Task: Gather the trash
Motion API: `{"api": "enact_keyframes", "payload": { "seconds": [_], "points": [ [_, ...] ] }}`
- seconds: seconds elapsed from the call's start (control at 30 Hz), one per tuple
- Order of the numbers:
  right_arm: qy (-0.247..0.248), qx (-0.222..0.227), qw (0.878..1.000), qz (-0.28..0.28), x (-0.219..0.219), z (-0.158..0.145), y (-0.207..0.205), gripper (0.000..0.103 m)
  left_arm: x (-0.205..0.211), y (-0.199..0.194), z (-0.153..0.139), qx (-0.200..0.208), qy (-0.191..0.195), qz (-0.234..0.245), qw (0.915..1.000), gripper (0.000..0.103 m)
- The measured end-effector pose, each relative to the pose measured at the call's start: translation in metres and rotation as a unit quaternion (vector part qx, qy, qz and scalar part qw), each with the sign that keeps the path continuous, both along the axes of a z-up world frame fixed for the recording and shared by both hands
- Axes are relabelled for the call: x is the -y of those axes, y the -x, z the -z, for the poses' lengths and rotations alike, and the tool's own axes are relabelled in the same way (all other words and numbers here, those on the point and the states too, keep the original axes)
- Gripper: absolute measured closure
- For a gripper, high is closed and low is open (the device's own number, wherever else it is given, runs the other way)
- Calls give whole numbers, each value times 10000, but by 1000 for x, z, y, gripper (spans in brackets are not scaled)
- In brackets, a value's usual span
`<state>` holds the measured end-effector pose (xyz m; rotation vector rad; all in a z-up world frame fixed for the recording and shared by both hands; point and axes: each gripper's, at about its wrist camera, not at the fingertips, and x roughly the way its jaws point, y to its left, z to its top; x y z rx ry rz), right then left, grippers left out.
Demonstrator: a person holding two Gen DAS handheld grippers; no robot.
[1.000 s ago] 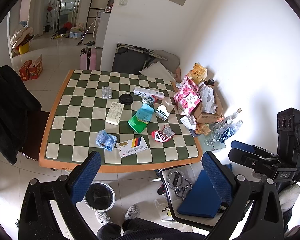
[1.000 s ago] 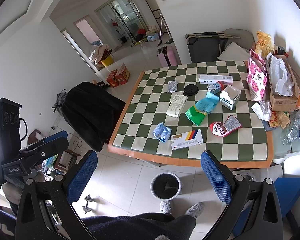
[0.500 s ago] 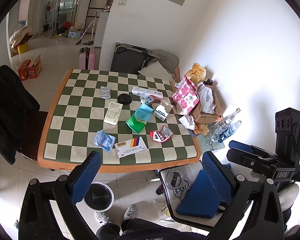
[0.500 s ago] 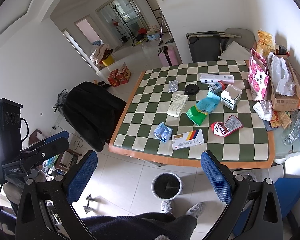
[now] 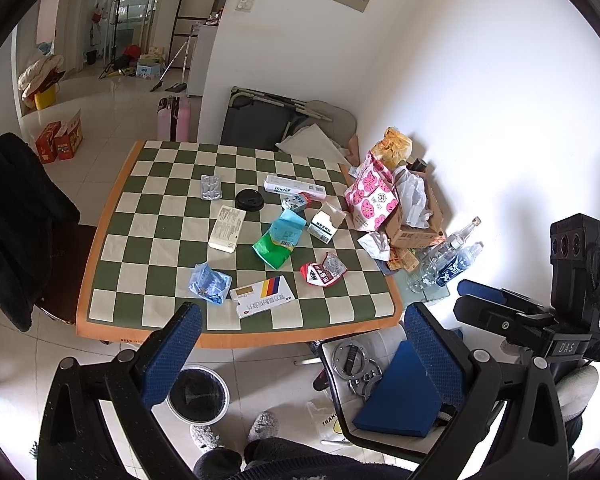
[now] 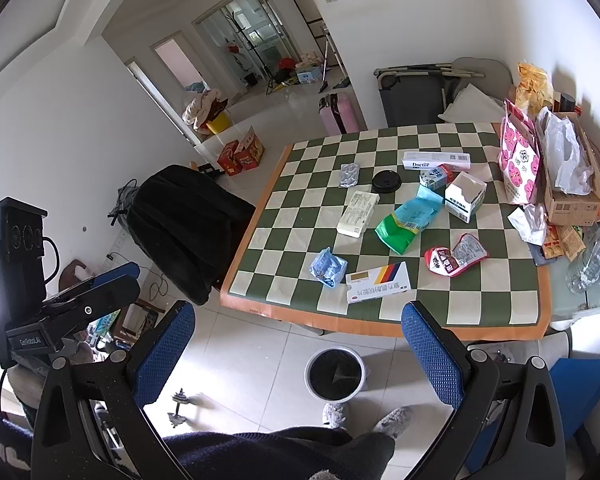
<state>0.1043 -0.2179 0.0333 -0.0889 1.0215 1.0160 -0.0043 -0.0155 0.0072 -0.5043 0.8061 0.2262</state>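
Trash lies scattered over the checkered surface [image 5: 148, 236]; both tools hang open above the floor, holding nothing.

Nearest the front edge lie a white medicine box with coloured stripes [image 5: 262, 296] and, just beside it, a crumpled blue wrapper [image 5: 209, 282]; a red torn packet [image 5: 322, 270] sits to their right. Mid-surface are a green-and-blue pouch [image 5: 281, 239], a flat white box [image 5: 227, 229], a black lid [image 5: 250, 200], a silver blister pack [image 5: 211, 187], an opened white carton [image 5: 324, 227] and a long toothpaste box [image 5: 294, 189]. On the floor before the surface stands a white trash bin [image 5: 198, 394] with a black liner. The left tool [image 5: 300, 348] and the right tool [image 6: 296, 348] have their blue-padded fingers [image 6: 164, 350] spread wide apart, short of the surface.
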Motion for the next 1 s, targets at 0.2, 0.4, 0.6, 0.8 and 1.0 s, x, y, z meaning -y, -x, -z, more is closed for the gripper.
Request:
{"api": "enact_keyframes", "payload": {
  "seconds": [0.2, 0.4, 0.6, 0.8, 1.0],
  "points": [
    [-9, -4, 10000, 0, 1, 0, -1, 0, 0, 1, 0, 10, 15, 0, 10000, 0],
    [-37, -37, 10000, 30, -3, 1, -4, 0, -1, -1, 2, -20, -67, -29, 10000, 0],
    [263, -270, 9951, 913, -19, 30, -23, 0, -15, -36, 41, -801, -1779, -616, 9789, 0],
    [786, -875, 9679, 2222, -15, 116, -66, 0, -75, -85, 151, -2098, -2001, -319, 9565, 0],
    [1174, -1266, 9309, 3220, 7, 206, -130, 0, -136, -110, 248, -2878, -63, -946, 9530, 0]
  ]
}}
